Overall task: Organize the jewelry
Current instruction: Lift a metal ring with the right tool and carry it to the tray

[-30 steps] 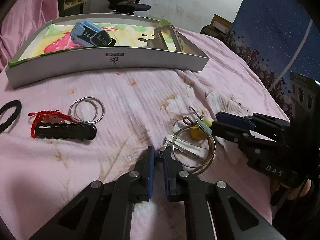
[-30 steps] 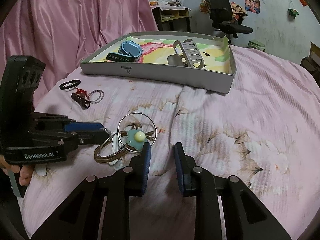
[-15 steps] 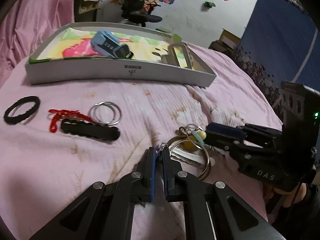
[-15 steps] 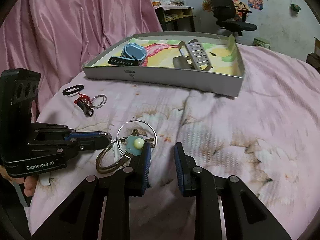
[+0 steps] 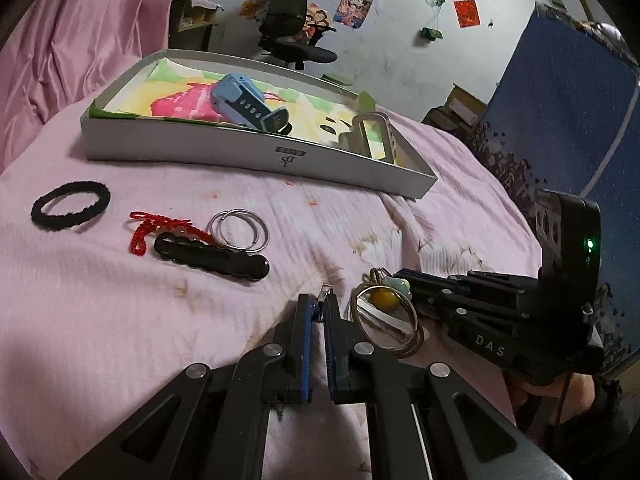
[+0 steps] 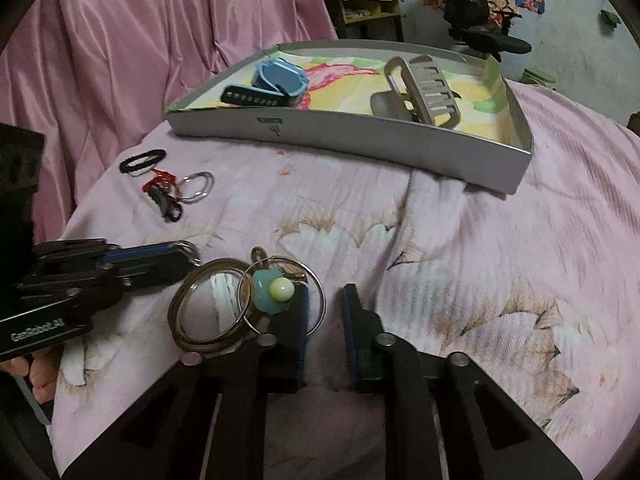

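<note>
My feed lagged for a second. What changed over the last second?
The left gripper closed on a small metal clip and lifted. The right gripper stays open beside the bangles. The tray and black hair tie have not moved.

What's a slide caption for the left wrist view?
Left gripper pinches a small clip beside bangles; tray waits behind.

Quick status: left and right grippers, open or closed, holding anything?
Left gripper: closed on a small metal clasp.
Right gripper: open, holding nothing, beside the bangles.
</note>
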A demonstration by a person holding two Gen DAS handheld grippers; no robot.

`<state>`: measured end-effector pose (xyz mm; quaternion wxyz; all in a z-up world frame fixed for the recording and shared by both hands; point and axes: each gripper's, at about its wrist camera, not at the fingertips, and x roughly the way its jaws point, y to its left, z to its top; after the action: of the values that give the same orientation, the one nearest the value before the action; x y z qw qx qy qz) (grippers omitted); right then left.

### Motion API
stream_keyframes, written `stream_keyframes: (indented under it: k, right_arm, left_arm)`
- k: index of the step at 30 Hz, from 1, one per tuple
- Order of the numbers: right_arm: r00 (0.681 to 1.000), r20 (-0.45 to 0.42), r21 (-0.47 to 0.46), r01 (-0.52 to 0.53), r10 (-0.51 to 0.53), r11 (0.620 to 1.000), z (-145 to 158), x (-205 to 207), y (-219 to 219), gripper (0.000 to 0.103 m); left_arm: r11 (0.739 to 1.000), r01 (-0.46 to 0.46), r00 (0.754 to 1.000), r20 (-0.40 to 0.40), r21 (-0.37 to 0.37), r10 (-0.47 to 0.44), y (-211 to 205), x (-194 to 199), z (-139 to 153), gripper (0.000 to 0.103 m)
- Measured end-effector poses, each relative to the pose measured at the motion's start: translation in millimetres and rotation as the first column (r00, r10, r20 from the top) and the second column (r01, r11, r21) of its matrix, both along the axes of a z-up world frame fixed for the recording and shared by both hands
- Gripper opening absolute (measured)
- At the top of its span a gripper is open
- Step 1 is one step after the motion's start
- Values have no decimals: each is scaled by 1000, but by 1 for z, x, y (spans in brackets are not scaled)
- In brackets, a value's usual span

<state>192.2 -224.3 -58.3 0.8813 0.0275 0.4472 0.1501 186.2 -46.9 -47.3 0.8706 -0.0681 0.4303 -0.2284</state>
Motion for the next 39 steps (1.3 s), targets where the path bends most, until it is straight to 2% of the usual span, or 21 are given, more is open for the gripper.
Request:
stream_keyframes:
  k: [1,2,11,17,23,28,32,35,39]
  right_arm:
    - [1000,0,-3,6,-6,1000,0,0,0,3]
    - [1000,2,-4,10,-10,1000,-1,0,-1,3]
    - [994,90,13,60,-61,998,13,-6,-11,2]
    - [974,206,47,83,-91,995,33,-13,-22,2]
    - [950,298,41,82,-90,996,54,-11,-20,2]
    - [924,369,34,90,-97,995,74,13,-19,2]
    - [908,399,63,111,-126,992,82,41,-21,2]
    - [897,413,100,130,-160,987,85,63,-22,2]
    - [889,432,77,133,-153,988,80,85,-12,2]
  left_arm:
    - [1000,0,1000,2,-2,0,0,-1,0,6]
    - [1000,3,1000,5,-2,-3,-1,-1,0,6]
    - [1000,10,1000,30,-16,-9,0,-4,4,6]
    - [999,19,995,99,-27,-16,-4,-6,21,6]
    - [1000,6,984,178,-22,-2,-11,13,47,6]
    - [994,-92,975,199,-50,100,-1,52,65,6]
    - [979,-197,964,172,-58,204,14,87,66,6]
    - [967,-252,956,147,-30,254,20,111,59,6]
    - [959,-280,955,110,30,276,21,131,43,6]
